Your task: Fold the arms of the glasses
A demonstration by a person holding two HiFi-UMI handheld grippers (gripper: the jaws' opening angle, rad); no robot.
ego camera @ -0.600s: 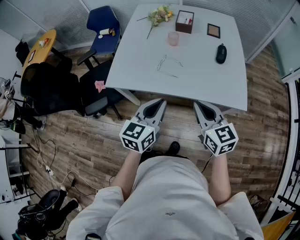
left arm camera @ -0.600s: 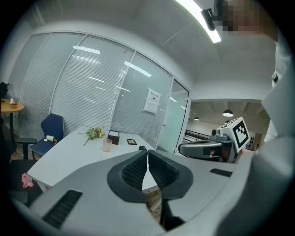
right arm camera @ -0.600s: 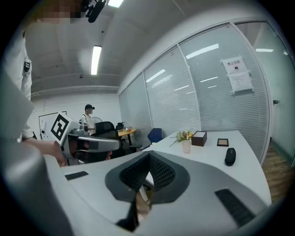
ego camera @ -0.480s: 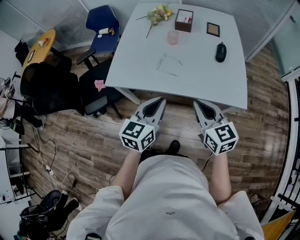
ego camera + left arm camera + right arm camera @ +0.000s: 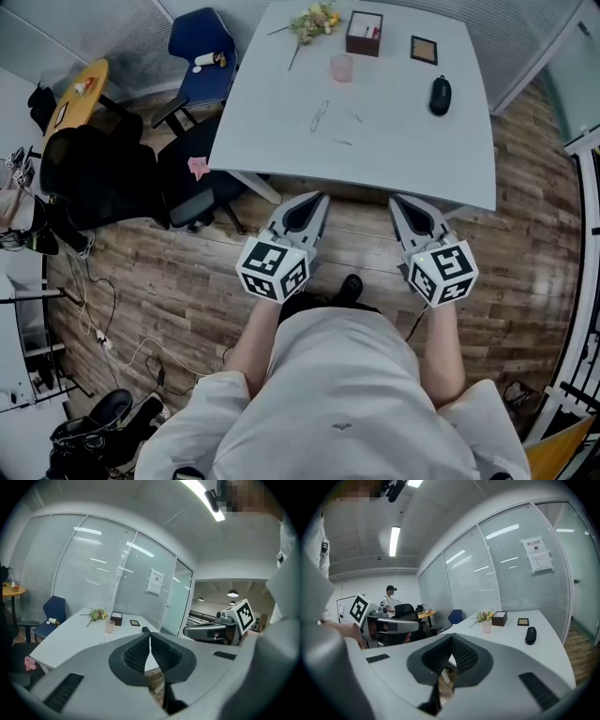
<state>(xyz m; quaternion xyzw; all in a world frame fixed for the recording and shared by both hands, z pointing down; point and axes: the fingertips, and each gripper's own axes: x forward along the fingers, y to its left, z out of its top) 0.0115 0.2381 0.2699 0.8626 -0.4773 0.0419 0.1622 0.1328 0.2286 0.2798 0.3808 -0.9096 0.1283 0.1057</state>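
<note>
The thin wire-framed glasses [image 5: 322, 116] lie on the white table [image 5: 412, 155], near its middle, with their arms spread out. Both grippers hang short of the table's near edge, above the wooden floor and well apart from the glasses. My left gripper [image 5: 320, 198] is shut with nothing in it, its ribbed pads meeting [image 5: 150, 638]. Level with it on the other side, my right gripper [image 5: 397, 200] is also shut and empty [image 5: 452, 638]. In the left gripper view the glasses [image 5: 102, 640] are only a faint mark on the tabletop.
At the table's far end are a pink cup [image 5: 342, 67], a flower sprig [image 5: 317, 21], a dark box [image 5: 365, 33], a small framed square [image 5: 424, 50] and a black mouse [image 5: 440, 95]. A blue chair [image 5: 202, 52] and a black chair [image 5: 112, 178] stand at the left.
The table sits slightly higher in the head view; the grippers have held almost still and stayed shut.
</note>
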